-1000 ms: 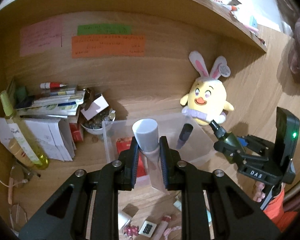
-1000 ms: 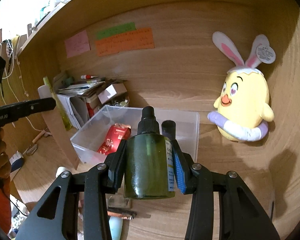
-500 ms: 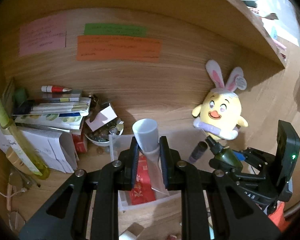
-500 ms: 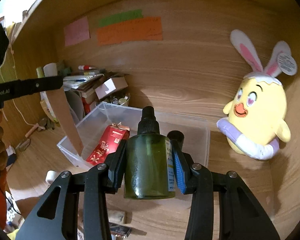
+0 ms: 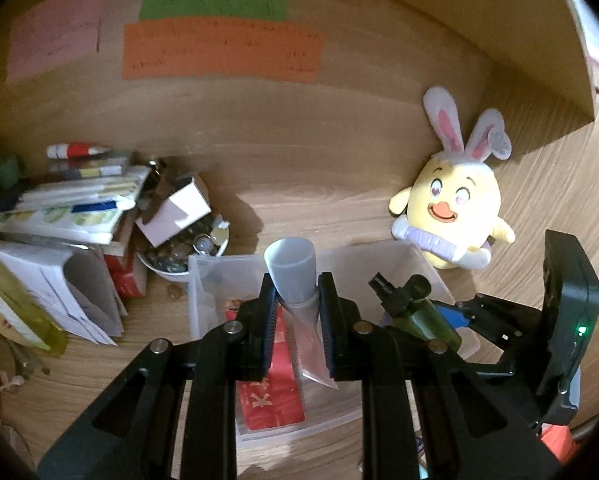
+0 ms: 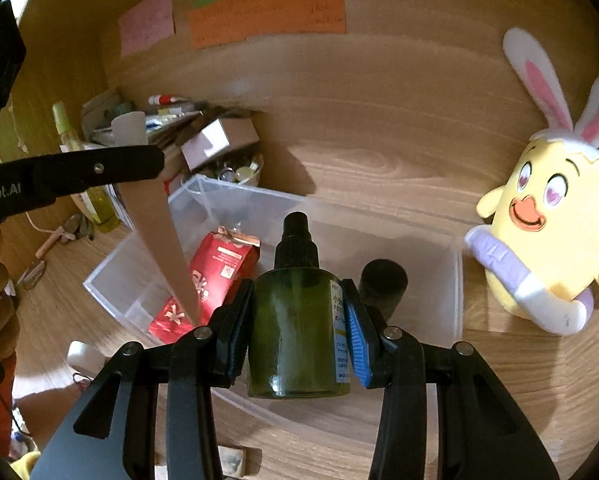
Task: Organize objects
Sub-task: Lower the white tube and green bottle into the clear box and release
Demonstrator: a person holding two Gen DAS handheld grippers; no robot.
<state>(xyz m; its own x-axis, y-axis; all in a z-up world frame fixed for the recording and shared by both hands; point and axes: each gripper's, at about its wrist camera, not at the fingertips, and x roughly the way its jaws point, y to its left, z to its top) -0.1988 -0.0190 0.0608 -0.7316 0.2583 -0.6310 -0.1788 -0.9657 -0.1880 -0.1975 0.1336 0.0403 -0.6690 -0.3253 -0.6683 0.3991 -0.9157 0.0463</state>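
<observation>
the left claw (image 5: 297,322) is pinching a soft tube with a wide grey-white cap (image 5: 295,276), cap pointing up and away, its flat crimped end hanging over the clear plastic storage bin (image 6: 457,280). the right claw (image 6: 299,322) is pressed onto a dark green pump bottle with a black nozzle (image 6: 297,320), held upright above the near part of the same bin.

inside the bin already lie a red foil packet (image 6: 207,280) toward the left side and a dark cylindrical container with a black cap (image 6: 383,284) just right of the green bottle. so the sorting looks partly done: two items are in, two more are carried over the bin but not yet released.

what seems left is lowering and letting go of both, then dealing with the small loose items on the wooden tabletop (image 6: 379,140) near the bin's front edge, which are too blurred to name. the yellow chick plush with bunny ears (image 6: 547,232) sits right of the bin, and a stack of books and papers (image 5: 59,216) with a bowl of small trinkets (image 5: 187,248) stands to the far left; whether those are to be moved, i cannot tell.
</observation>
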